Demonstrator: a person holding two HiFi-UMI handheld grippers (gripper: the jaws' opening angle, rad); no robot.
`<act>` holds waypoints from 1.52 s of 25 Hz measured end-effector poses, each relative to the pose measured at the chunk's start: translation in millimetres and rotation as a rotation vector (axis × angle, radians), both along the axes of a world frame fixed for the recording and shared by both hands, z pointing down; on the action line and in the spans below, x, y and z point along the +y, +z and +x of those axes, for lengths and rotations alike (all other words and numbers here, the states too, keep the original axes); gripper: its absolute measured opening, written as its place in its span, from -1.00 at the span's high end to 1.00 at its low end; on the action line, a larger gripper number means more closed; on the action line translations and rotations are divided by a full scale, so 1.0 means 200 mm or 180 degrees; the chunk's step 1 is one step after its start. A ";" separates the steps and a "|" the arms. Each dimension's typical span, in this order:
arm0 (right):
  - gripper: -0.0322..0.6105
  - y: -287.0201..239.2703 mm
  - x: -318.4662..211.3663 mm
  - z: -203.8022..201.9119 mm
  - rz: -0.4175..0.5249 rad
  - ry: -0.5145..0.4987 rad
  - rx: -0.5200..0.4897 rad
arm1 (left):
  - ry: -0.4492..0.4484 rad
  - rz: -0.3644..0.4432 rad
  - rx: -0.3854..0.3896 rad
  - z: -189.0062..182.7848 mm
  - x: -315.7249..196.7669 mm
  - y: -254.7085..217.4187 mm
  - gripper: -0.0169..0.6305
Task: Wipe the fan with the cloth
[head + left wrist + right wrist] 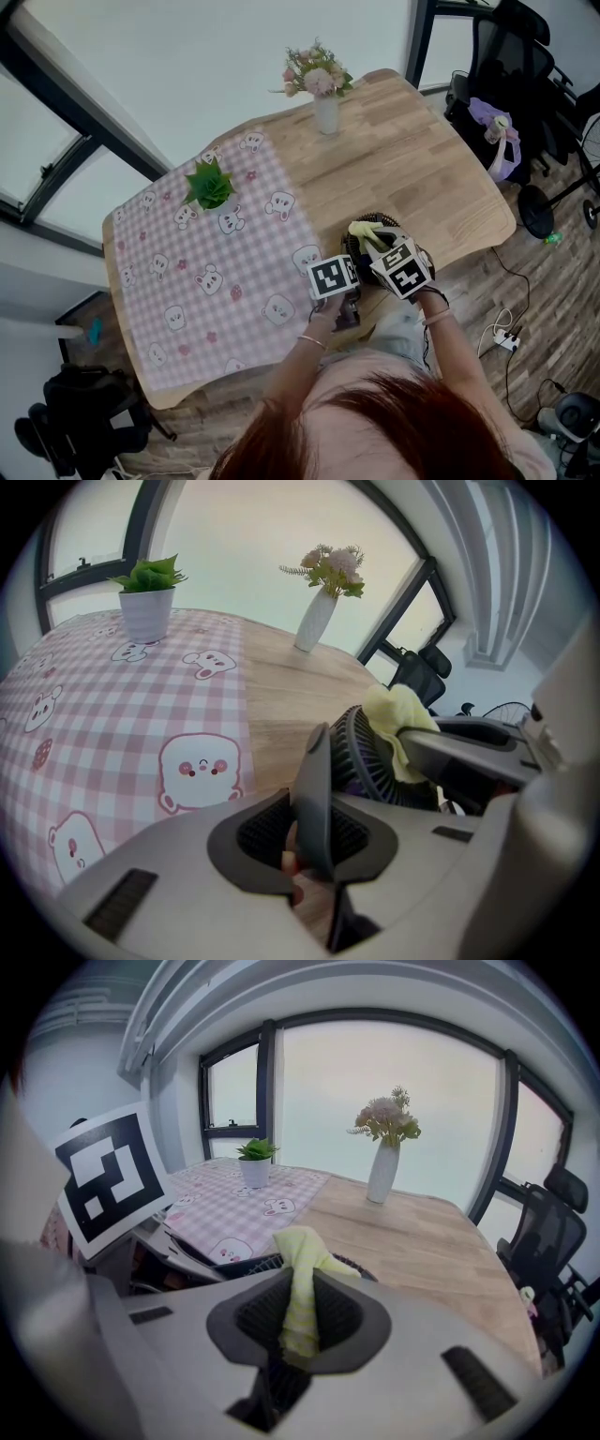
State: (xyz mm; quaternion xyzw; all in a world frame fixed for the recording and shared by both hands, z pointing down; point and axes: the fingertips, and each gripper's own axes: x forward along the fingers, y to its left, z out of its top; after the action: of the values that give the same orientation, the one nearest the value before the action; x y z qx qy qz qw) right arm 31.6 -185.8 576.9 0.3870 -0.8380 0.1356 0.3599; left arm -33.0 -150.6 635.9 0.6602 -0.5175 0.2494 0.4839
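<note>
Down at the near edge of the wooden worktop (412, 159), just beside the pink checked tablecloth (206, 281), sits the dark round fan (361, 757), with the left claw (316, 841) clamped on its flat dark stem. The right claw (298, 1321) pinches the yellow cloth (302, 1260), whose free end lies bunched against the fan's grille.

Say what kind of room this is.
Probably an office or meeting room: a long wooden table set by large windows, a black office chair beside it, and a power strip with cables on the floor.
</note>
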 end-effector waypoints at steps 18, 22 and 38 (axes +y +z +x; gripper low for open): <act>0.75 -0.01 -0.03 0.04 0.0095 0.0098 -0.0040 | -0.0096 0.0022 0.0061 0.00 0.00 0.00 0.73; 0.75 0.00 -0.02 0.04 0.0101 0.0107 -0.0054 | -0.0102 0.0016 0.0061 0.00 0.00 0.00 0.73; 0.75 -0.03 -0.05 0.10 0.0171 0.0170 -0.0024 | -0.0153 0.0015 0.0085 -0.01 0.00 0.00 0.72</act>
State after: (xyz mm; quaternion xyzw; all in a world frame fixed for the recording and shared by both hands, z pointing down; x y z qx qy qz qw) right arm 52.6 -196.7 571.0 0.4182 -0.8321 0.1241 0.3425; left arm -34.1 -151.3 635.4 0.6520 -0.5272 0.2275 0.4951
